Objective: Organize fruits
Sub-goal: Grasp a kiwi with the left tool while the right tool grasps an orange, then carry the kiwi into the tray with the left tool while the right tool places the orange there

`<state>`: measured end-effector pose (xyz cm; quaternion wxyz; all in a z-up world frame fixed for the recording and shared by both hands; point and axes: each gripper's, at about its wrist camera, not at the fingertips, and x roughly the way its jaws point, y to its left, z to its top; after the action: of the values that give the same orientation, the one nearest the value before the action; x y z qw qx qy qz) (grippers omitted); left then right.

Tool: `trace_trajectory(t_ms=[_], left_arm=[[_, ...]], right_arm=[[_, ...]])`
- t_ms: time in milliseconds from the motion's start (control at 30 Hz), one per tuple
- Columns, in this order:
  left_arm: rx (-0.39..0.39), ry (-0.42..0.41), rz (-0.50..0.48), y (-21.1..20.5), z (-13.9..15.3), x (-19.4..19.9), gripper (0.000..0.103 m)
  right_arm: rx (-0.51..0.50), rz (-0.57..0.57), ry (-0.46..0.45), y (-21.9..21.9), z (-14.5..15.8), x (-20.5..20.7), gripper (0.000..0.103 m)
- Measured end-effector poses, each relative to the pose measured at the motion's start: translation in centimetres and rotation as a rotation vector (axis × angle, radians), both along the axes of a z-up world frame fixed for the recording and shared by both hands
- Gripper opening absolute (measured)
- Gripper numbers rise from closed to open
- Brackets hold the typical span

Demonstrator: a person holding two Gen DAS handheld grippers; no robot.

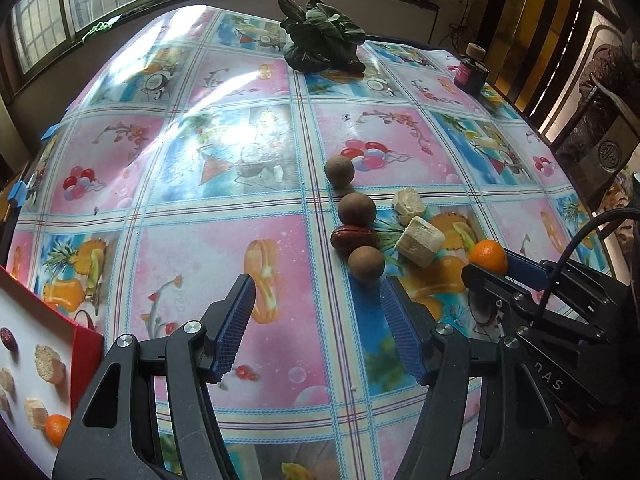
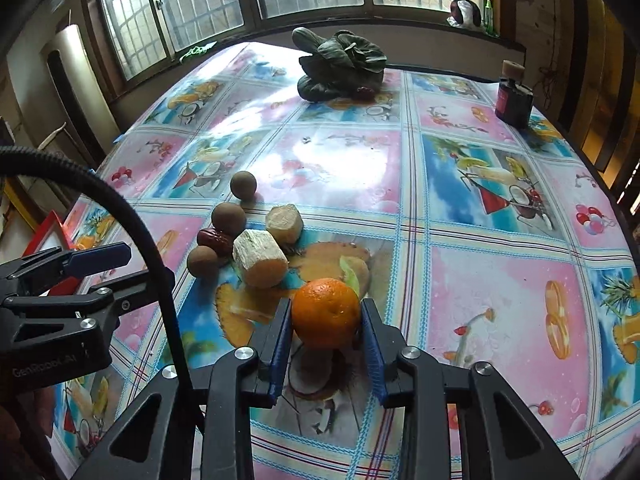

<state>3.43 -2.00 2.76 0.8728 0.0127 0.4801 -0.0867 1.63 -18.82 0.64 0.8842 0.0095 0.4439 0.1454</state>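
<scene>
orange [image 2: 326, 314] between right hand-held gripper [image 2: 326, 330] fingers

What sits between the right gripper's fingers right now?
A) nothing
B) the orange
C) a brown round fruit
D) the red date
B: in the right wrist view the orange fills the gap of the right gripper, with both blue pads against its sides, while the left gripper is open and empty.
</scene>
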Motion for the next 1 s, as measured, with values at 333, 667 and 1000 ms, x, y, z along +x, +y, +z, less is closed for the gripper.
trace_trajectory(t_ms=[333,667,1000], left_arm=[[0.013,-0.006,-0.055,-2.0,-1.0,1.7,0.062],[0.004,-0.010,-0.087,-1.4,-1.1,0.9,0.021],[-0.001,-0.035,-0.028,2.4,1.2,-2.4,0.021]], right_arm=[[0.036,-0.017,0.001,-1.4,-0.1,0.1,0.032],[0.067,0.001,0.001,-1.6,0.0,0.0,0.032],[0.088,0.071,-0.017,0.3,1.4,-1.4,0.032]])
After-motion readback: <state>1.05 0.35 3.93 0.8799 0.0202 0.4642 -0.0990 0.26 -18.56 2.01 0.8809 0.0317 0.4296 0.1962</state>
